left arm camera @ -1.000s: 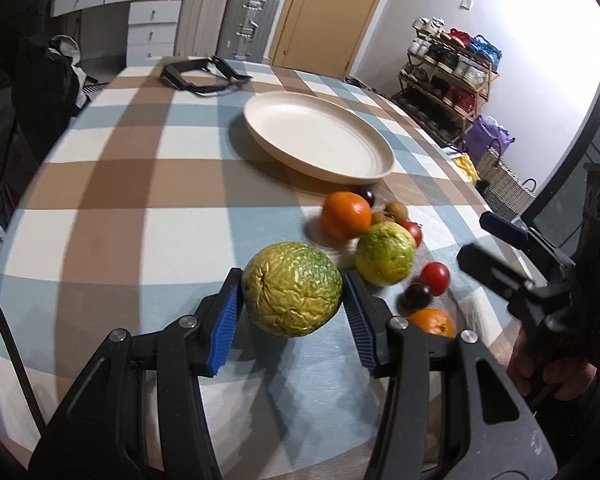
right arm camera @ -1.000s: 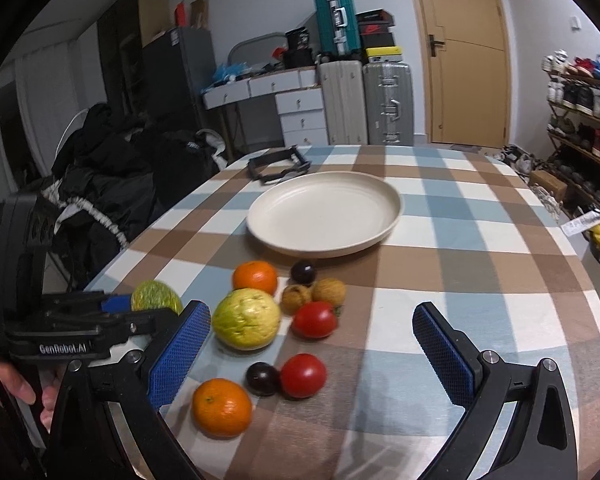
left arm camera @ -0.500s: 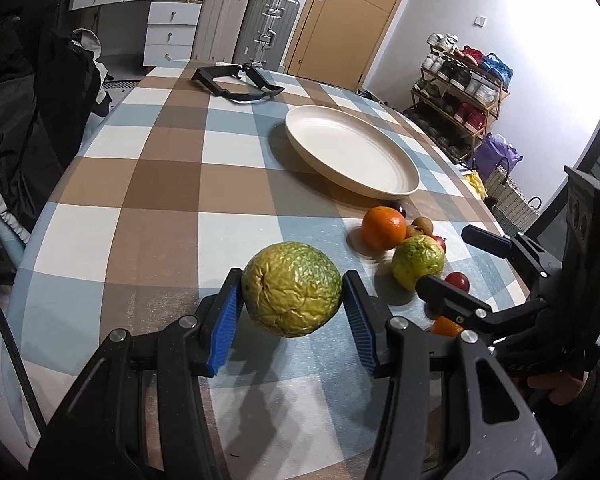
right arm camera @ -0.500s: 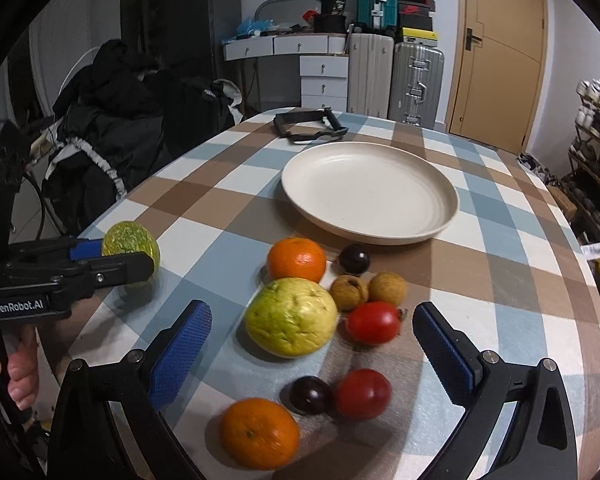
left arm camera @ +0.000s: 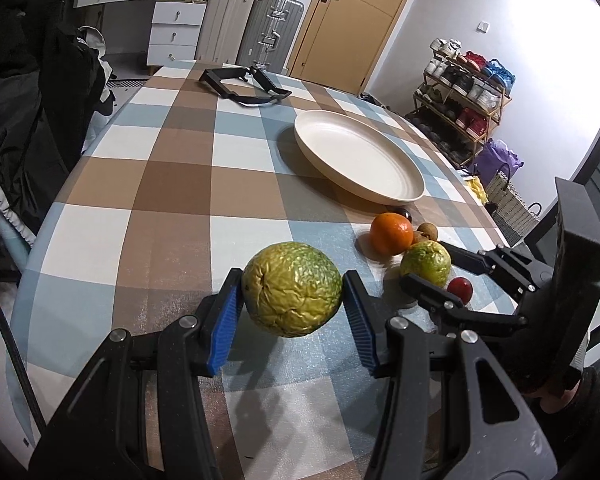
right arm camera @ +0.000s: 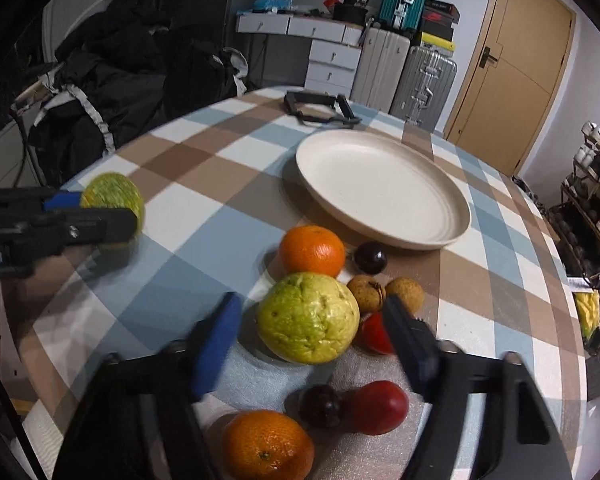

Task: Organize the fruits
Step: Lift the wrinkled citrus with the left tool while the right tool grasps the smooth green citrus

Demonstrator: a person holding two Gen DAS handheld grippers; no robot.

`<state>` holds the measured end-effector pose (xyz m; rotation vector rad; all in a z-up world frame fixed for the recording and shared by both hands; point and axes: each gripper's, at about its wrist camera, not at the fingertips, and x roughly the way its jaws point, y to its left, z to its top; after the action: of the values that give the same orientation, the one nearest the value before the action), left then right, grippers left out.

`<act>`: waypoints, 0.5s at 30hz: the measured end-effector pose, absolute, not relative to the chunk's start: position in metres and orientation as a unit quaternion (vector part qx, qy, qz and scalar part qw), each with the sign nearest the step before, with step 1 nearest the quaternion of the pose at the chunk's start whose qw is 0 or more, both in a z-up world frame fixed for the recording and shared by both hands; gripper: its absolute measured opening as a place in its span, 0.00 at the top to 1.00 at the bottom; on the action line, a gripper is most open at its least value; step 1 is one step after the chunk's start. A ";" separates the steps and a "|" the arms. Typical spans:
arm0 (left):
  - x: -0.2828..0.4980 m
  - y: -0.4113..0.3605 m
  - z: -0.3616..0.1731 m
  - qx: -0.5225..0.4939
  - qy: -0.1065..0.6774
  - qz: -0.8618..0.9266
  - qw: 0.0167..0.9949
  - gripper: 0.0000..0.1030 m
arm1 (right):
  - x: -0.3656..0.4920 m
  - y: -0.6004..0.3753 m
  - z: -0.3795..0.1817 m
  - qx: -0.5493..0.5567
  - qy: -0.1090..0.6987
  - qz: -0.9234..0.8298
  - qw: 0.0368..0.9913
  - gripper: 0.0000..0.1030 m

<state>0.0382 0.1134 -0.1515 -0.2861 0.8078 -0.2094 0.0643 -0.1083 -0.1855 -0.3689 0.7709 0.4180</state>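
While the left claw [left arm camera: 293,312] pinches a wrinkled green-yellow fruit [left arm camera: 293,289] above the surface's [left arm camera: 172,184] near-left edge, the right claw [right arm camera: 312,334], its jaws just closing but not yet pressing, straddles the guava [right arm camera: 308,318] dead ahead; the plate [right arm camera: 452,236] lies beyond, toward the far edge.

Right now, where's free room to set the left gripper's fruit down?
Plate is bare. Open cloth between the left gripper and plate. Crowded: the fruit cluster before the plate's near rim, where the right gripper has just been closing around the guava.
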 end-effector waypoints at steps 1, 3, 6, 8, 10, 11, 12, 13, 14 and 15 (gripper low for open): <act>0.038 0.114 -0.152 -0.138 0.391 -0.102 0.904 0.54 | 0.065 -0.109 -0.187 -0.177 0.373 0.203 0.888 0.48; 0.039 0.113 -0.150 -0.138 0.391 -0.101 0.904 0.54 | 0.064 -0.111 -0.187 -0.174 0.376 0.206 0.887 0.48; 0.043 0.110 -0.148 -0.136 0.392 -0.101 0.904 0.54 | 0.064 -0.119 -0.186 -0.149 0.375 0.215 0.889 0.49; 0.047 0.106 -0.145 -0.132 0.394 -0.103 0.904 0.54 | 0.063 -0.126 -0.182 -0.124 0.369 0.223 0.894 0.49; 0.051 0.103 -0.144 -0.131 0.394 -0.107 0.903 0.54 | 0.064 -0.135 -0.175 -0.098 0.359 0.233 0.899 0.49; 0.053 0.101 -0.143 -0.129 0.395 -0.108 0.903 0.54 | 0.064 -0.138 -0.173 -0.088 0.356 0.237 0.900 0.49; 0.056 0.099 -0.142 -0.128 0.396 -0.109 0.903 0.54 | 0.065 -0.142 -0.170 -0.077 0.353 0.240 0.901 0.49; 0.060 0.097 -0.141 -0.128 0.396 -0.111 0.902 0.54 | 0.067 -0.147 -0.167 -0.065 0.350 0.244 0.902 0.49; 0.064 0.094 -0.139 -0.127 0.396 -0.113 0.902 0.54 | 0.067 -0.150 -0.164 -0.054 0.348 0.246 0.903 0.49; 0.067 0.091 -0.138 -0.125 0.396 -0.114 0.902 0.54 | 0.069 -0.155 -0.162 -0.042 0.346 0.250 0.903 0.49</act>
<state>0.0673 0.0912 -0.1377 -0.2592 0.8196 -0.2359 0.0691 -0.1546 -0.1623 -0.0867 0.7155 0.5171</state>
